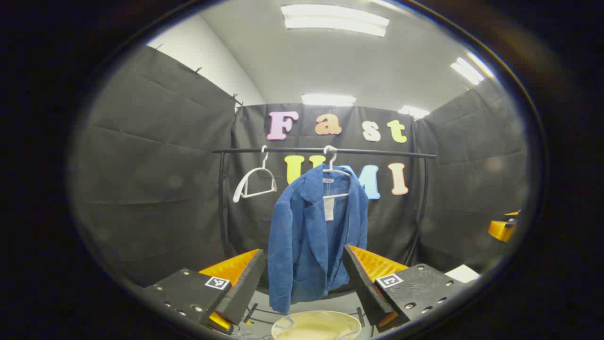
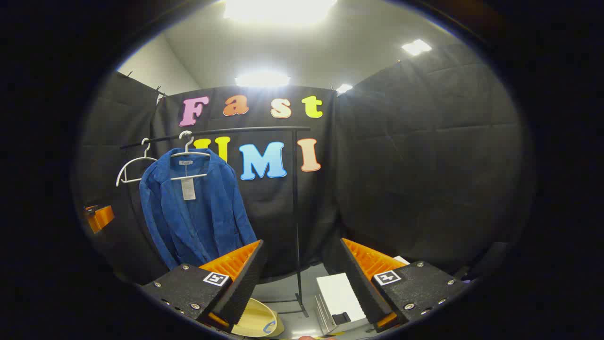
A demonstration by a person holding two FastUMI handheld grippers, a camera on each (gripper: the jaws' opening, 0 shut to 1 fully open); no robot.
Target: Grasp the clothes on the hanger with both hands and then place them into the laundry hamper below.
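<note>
In the left gripper view we see the blue jacket [image 1: 314, 236] hanging on a white hanger [image 1: 336, 177] from the black clothes rail [image 1: 325, 151], beside an empty white hanger [image 1: 255, 182], with the pale round laundry hamper [image 1: 316, 326] on the floor right below it. Our left gripper [image 1: 304, 274] stands wide open and holds nothing, well short of the jacket. In the right gripper view our right gripper [image 2: 302, 269] is also spread wide and empty, aimed to the right of the jacket, with a white box [image 2: 337, 300] on the floor between its fingers.

jacket [image 1: 314, 236] on rail [image 1: 325, 151], hamper [image 1: 316, 326] below
</note>
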